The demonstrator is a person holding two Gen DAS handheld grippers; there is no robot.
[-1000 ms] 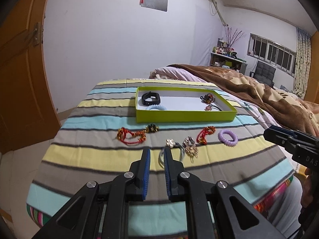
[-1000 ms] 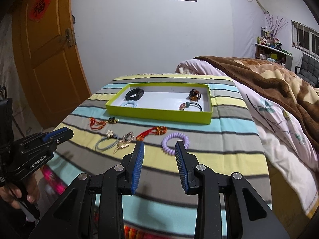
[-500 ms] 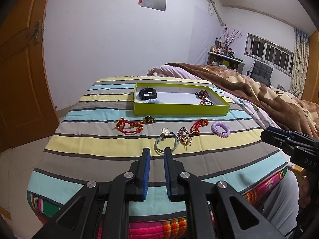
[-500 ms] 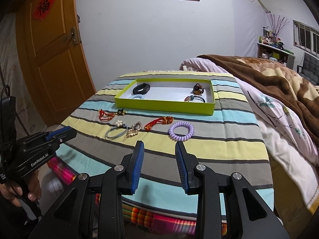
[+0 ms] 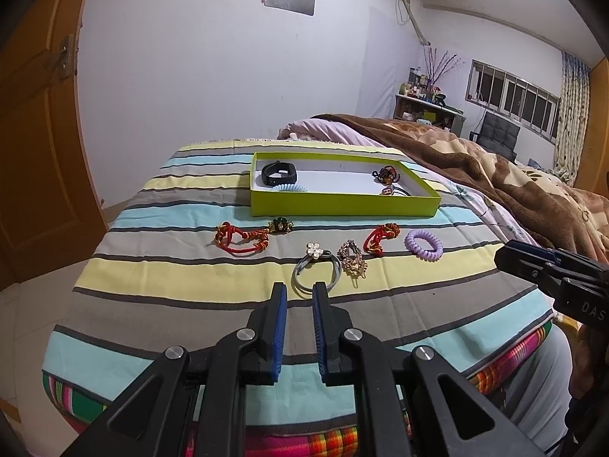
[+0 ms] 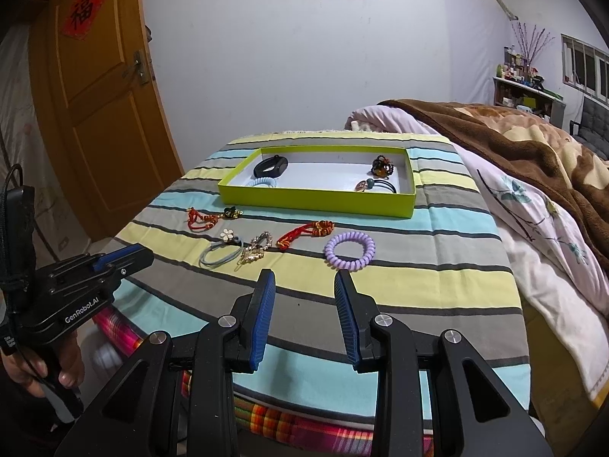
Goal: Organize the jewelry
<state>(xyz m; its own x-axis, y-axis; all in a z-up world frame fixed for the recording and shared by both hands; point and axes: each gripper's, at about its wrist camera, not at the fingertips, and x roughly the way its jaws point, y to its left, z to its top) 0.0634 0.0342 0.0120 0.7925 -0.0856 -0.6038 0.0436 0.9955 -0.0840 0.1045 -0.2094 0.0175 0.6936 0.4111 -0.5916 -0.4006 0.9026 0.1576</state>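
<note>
Ahead of your left gripper (image 5: 298, 295) lies the grey hair tie (image 5: 316, 272), perhaps untouched; both grippers tilt down, spread, empty; right gripper (image 6: 304, 285).

both claws drawn back from the jewelry, striped cloth's (image 5: 160, 278) near edge now showing

A tray (image 6: 316, 200) is set on the striped cloth (image 6: 418, 270). Inside it, a watch band (image 6: 271, 166) is placed at its left end and beaded ties (image 6: 381, 165) at its right. A row of hair ties (image 6: 350, 250) is laid before the tray.
</note>
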